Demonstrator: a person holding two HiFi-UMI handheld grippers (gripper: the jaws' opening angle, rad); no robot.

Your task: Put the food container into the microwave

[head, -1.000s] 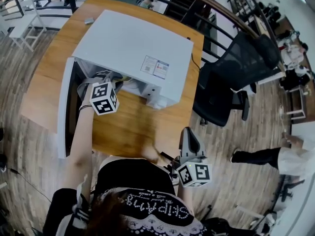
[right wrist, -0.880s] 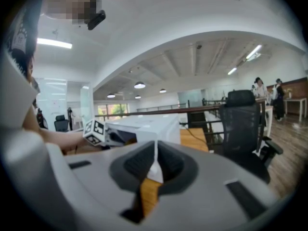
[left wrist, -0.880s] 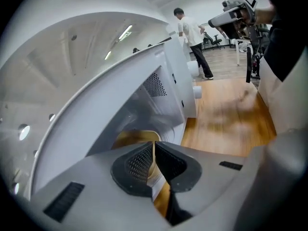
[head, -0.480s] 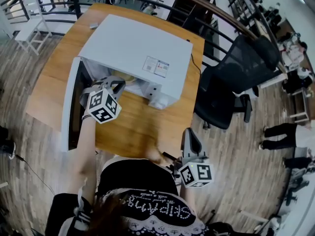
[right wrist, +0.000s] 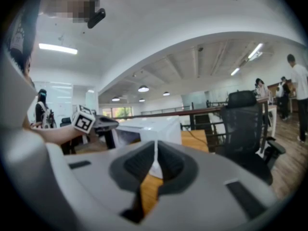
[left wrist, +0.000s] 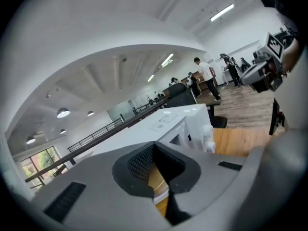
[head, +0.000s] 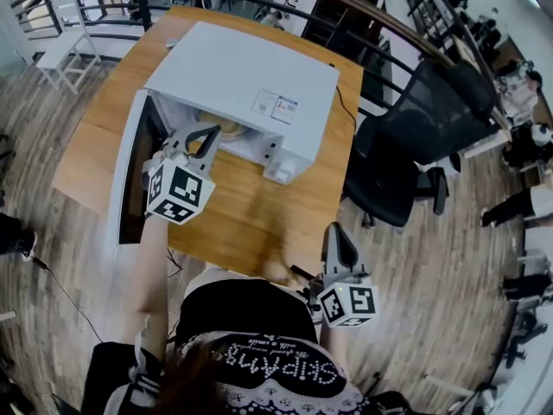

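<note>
- Wooden table on a plank floor carries a white microwave, whose door is swung wide open to the left.
- Inside the cavity lies a round, tan shape with a pale rim, apparently the food container. Only part of it shows past the cavity's edge, so I cannot tell it apart from the turntable.
- The left gripper hangs just before the open cavity, tips toward the container and a little tilted. Its jaws are pressed together with nothing between the pads; only the tan rim inside the microwave shows beyond them.
- A bare left forearm reaches up from the lower left of the head view to that gripper, with the marker cube towards the person.
- The right gripper is held low, close to the person's body at the table's near edge, pointing across the table. Its jaws meet too, with nothing between them.
- A sticker with red and blue print sits on the microwave's top—too small to read.
- The person's black top bears white lettering, upside down from the head view, that looks like SKIPAM plus a letter I cannot make out.
- A black mesh office chair stands just right of the table—well clear of both grippers.
</note>
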